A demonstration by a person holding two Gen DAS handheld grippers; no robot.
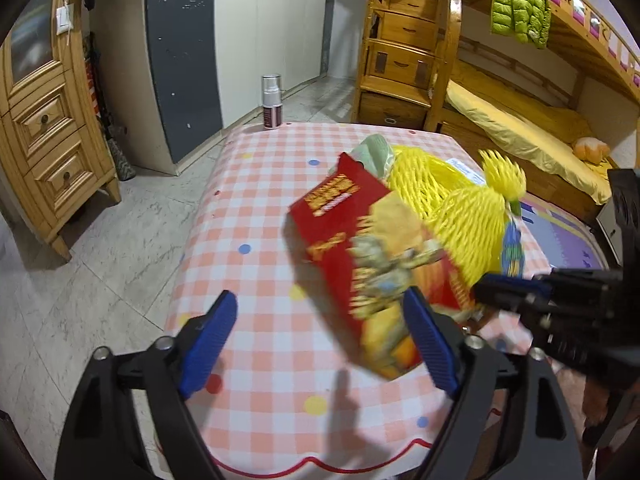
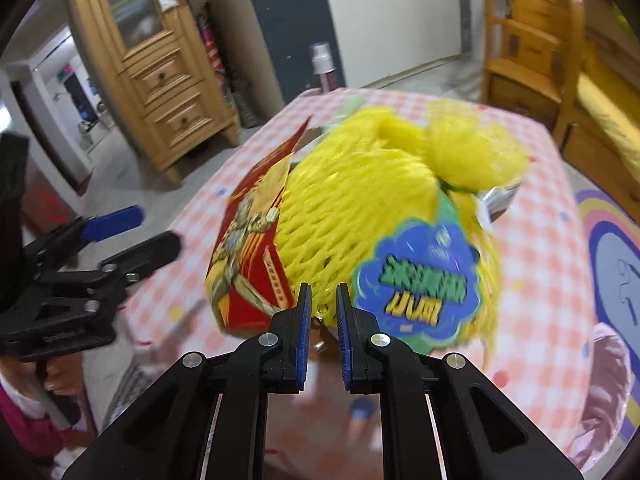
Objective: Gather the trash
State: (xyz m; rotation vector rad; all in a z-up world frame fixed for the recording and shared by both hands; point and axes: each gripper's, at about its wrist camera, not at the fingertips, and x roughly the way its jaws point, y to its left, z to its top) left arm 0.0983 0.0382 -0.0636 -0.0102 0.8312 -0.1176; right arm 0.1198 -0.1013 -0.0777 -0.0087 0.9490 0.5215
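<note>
Pinching the yellow net bag (image 2: 360, 208) between my right fingers (image 2: 345, 312), left fingers (image 1: 212, 336) spread empty, I risk the red box (image 2: 252, 252) beside them slipping off the bench (image 2: 540, 264).

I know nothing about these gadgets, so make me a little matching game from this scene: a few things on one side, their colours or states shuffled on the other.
Things:
1. left gripper
2. right gripper
3. snack box
4. spray bottle

Descriptions:
A. red, tilted up
B. standing at the table's far edge
C. jaws wide apart
D. jaws nearly shut on yellow netting

Pairs: 1-C, 2-D, 3-A, 4-B
</note>
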